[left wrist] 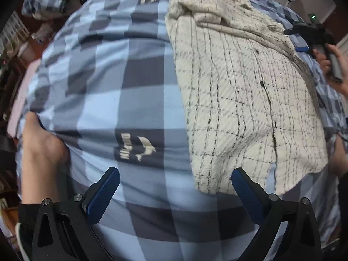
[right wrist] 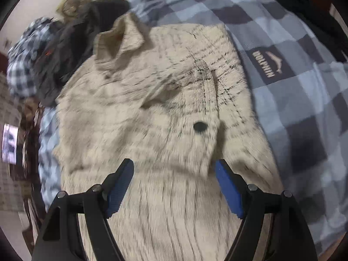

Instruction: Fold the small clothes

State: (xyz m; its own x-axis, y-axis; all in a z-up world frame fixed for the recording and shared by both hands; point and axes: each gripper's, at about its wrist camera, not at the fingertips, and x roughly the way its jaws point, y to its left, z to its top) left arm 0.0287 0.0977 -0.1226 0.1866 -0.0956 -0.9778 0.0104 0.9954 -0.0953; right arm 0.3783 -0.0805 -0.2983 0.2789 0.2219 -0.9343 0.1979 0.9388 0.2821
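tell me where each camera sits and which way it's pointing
Left wrist: rides the left gripper, jaws apart, above the checked blanket, facing the cream shirt; a bare foot and the right gripper in its hand show.
Right wrist: rides the right gripper, jaws apart, close over the shirt, facing its collar; only the fingers show.
Shared: shirt, blanket, dolphin label.

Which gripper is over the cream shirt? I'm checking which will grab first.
The right gripper: its open fingers straddle the cream shirt; the left gripper hangs over the checked blanket.
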